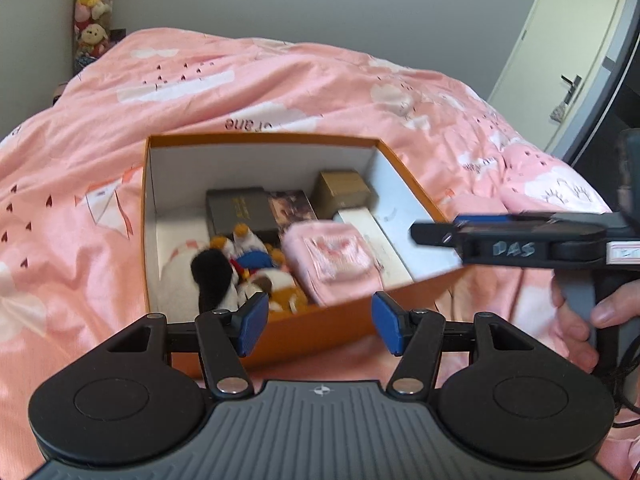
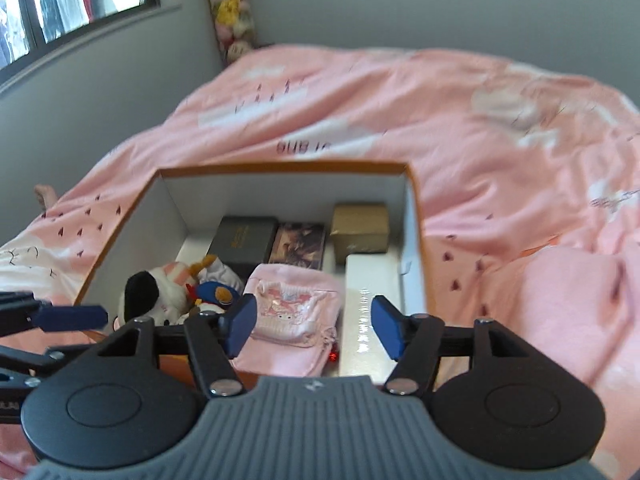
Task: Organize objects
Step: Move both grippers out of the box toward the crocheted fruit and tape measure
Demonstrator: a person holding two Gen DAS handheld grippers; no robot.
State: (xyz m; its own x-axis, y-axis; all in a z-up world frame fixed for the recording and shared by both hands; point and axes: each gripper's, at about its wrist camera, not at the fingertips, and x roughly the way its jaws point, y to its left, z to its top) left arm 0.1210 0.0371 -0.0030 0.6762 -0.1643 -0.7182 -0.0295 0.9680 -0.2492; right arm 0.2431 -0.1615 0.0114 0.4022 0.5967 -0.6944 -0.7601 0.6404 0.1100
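Left wrist view: an open orange box [image 1: 404, 168] with white inner walls sits on a pink duvet [image 1: 280, 80], and everything else is placed against it. At its far wall lie a dark grey case [image 1: 240, 210], a brown printed packet [image 1: 294, 208] to its right and a gold box [image 1: 346, 192] in the far right corner. Along the right wall lies a long white box [image 1: 378, 244]. A pink drawstring pouch [image 1: 340, 260] lies in the near right part of the box, touching the white box. The near left corner holds a heap of plush toys [image 1: 236, 272], one with a black ear. The left gripper [image 1: 320, 326] hovers at the near wall of the box, its blue pads spread apart with nothing between them. The right gripper [image 1: 436, 234] reaches in over the right rim, seen side-on; a hand [image 1: 576, 320] holds its grip.

Right wrist view: the orange box [image 2: 280, 168] shows the same contents: grey case [image 2: 244, 238], printed packet [image 2: 298, 244], gold box [image 2: 360, 228], white box [image 2: 368, 312], plush toys [image 2: 168, 292]. The pink drawstring pouch [image 2: 292, 320] lies free on the box floor at the near wall. The right gripper [image 2: 314, 326] stands above it, jaws wide apart and clear of the pouch. The left gripper [image 2: 74, 316] pokes in at the left of the box's near corner.
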